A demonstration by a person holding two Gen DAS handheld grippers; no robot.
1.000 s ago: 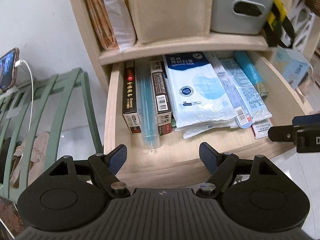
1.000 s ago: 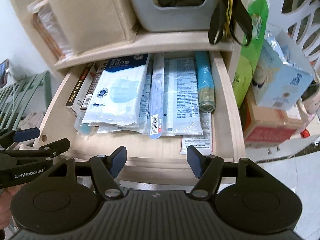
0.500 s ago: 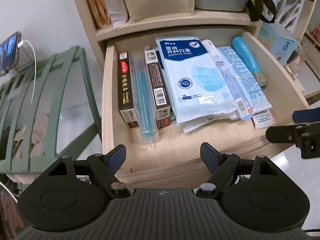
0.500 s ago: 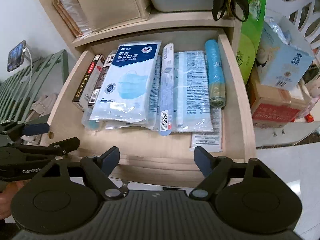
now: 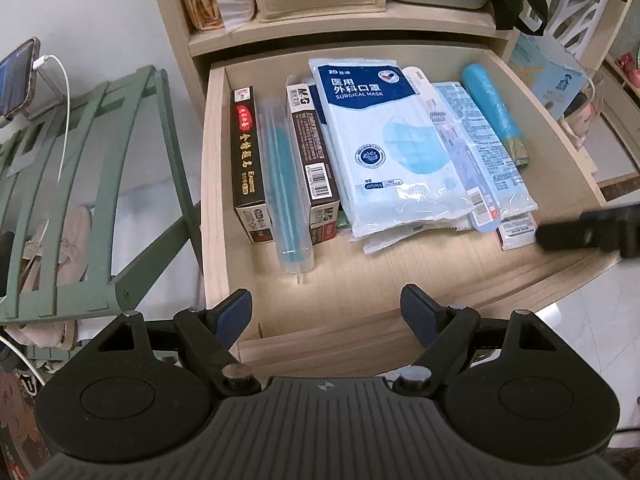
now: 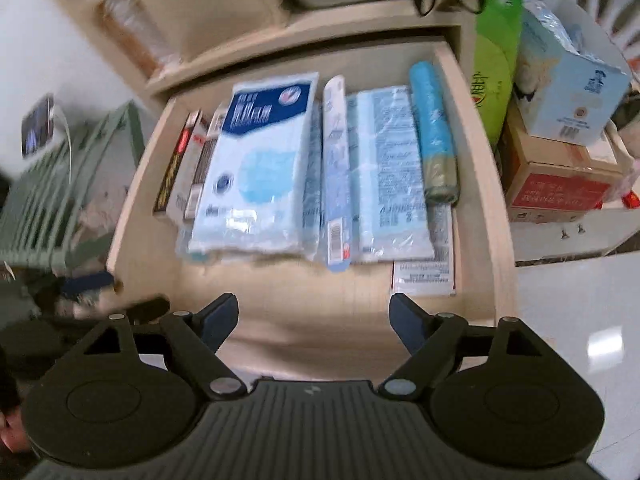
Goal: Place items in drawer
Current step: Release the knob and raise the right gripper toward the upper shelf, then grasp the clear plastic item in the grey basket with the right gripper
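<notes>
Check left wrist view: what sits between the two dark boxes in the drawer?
A clear tube of teal pens, lying lengthwise between the black box and brown box.

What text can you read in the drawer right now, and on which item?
"ZO", "医用外科口罩", "SURGICAL MASK": mask pack.
"M&G": brown box, top and front end.
"Enomis": black box; its gold characters are too stylised to read.
Clear pen tube: no text.
Blue roll: no text.
Fine print and barcodes on the other packets: too small.
Right wrist view: too blurred to read.

Bright even light, fisheye-bent edges, right view motion-blurred
</notes>
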